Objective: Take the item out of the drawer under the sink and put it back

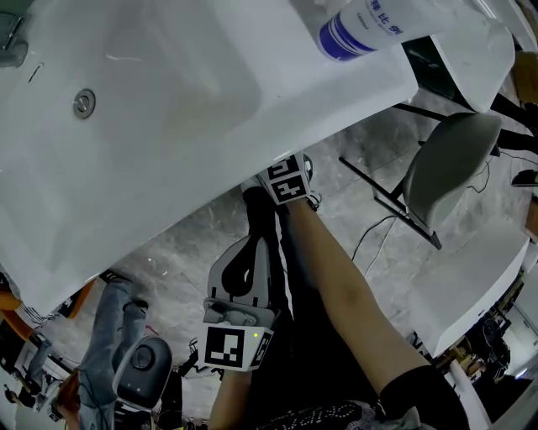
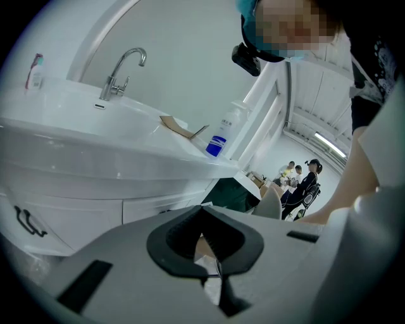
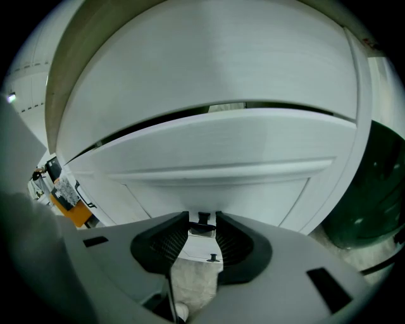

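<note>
The white sink [image 1: 210, 126] fills the upper head view, with its cabinet beneath out of sight there. In the right gripper view a white drawer front [image 3: 215, 158] stands a crack ajar, and something pale [image 3: 226, 106] shows in the dark gap above it. My right gripper [image 3: 202, 221] is shut on the small black drawer handle [image 3: 203, 219], which spans the narrow space between the pads. Its marker cube [image 1: 286, 180] sits just under the sink's front edge. My left gripper [image 1: 250, 252] hangs lower and nearer to me, shut [image 2: 212, 262] on nothing.
On the sink's right end stands a blue-and-white bottle [image 1: 370, 25], seen beside a faucet [image 2: 123, 73] in the left gripper view. A grey chair [image 1: 450, 164] and cables lie to the right. A second small knob [image 3: 211, 258] sits on the panel below. People stand far off [image 2: 304, 180].
</note>
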A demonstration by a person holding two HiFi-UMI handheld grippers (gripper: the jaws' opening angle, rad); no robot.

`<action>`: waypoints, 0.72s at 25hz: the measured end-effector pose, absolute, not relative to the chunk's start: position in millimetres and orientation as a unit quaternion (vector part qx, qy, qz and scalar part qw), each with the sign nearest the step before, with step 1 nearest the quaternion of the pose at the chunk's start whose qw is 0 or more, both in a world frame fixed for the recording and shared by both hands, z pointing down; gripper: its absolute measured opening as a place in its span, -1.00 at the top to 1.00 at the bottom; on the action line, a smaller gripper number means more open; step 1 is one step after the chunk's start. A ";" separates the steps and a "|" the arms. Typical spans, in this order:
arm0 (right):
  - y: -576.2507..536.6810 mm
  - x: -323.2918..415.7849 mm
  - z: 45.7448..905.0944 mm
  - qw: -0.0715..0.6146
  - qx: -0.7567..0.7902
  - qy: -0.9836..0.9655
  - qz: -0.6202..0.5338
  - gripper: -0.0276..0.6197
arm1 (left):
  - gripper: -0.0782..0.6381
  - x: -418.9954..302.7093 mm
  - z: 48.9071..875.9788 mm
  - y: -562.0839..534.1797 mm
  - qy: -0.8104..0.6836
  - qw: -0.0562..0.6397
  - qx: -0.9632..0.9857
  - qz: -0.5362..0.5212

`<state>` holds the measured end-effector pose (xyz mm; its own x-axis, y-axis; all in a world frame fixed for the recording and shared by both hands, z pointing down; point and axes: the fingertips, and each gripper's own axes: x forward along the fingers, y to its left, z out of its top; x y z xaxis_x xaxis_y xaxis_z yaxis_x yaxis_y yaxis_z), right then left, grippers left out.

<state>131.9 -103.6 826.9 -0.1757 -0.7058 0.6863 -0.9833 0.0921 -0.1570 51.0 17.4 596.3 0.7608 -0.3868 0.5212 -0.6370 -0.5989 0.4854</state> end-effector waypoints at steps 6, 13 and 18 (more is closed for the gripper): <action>-102.3 132.6 826.2 0.229 0.598 -0.704 0.307 0.49 | 0.77 47.3 591.6 16.1 -0.298 0.334 0.876 0.181; -97.7 131.0 829.9 0.221 0.599 -0.705 0.309 0.51 | 0.77 47.0 590.4 17.9 -0.300 0.331 0.876 0.181; -78.8 132.1 826.8 0.225 0.596 -0.708 0.306 0.51 | 0.77 47.0 588.8 18.6 -0.303 0.329 0.876 0.180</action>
